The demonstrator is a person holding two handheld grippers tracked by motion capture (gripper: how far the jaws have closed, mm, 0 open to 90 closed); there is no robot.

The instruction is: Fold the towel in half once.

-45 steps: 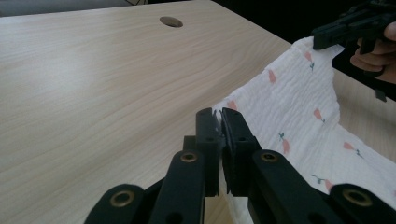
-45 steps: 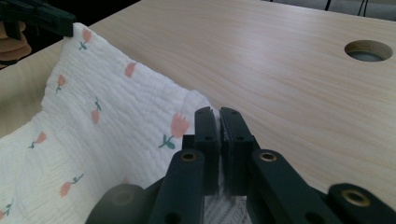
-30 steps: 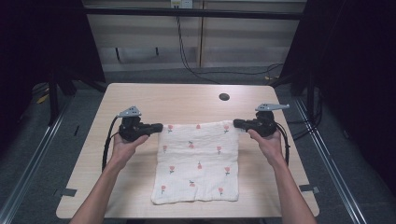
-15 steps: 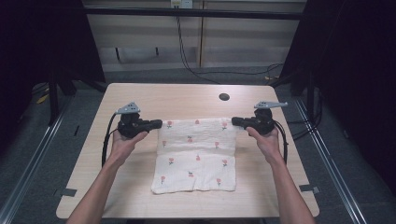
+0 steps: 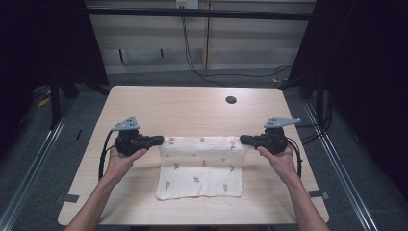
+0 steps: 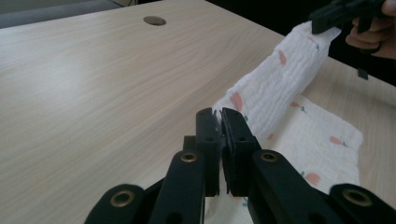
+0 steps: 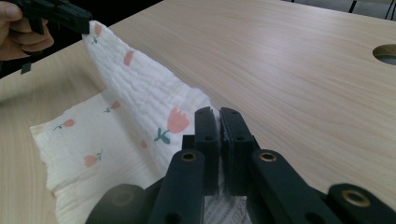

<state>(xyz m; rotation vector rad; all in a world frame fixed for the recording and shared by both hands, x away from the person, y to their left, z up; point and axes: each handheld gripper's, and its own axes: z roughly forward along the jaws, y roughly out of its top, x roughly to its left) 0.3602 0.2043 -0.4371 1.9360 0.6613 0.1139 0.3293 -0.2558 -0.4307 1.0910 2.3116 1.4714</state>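
Cloth (image 5: 201, 166): white with small red flower print, mid-table, a bit toward the person's edge. Far edge is lifted off the wood and pulled taut between both grippers; the near half lies flat on the table (image 5: 159, 110). Left gripper (image 5: 155, 140) is clamped on the far-left corner at 9 o'clock of the cloth, right gripper (image 5: 244, 140) on the far-right corner at 3 o'clock; both sets of jaws are pinched tight with fabric between the pads, clear in the left gripper view (image 6: 220, 135) and right gripper view (image 7: 218, 135). Holding the two corners of one edge keeps that edge straight and level, so it can travel as one line; my read is a fold in half, far edge headed to 6 o'clock to land on the near edge. Each hand sits outboard of the cloth, so the arms don't cross it. Risk: uneven tension skews the fold, or dragging shifts the flat half. Cable hole (image 5: 231, 100) at 1 o'clock, well apart from the cloth, not in play.
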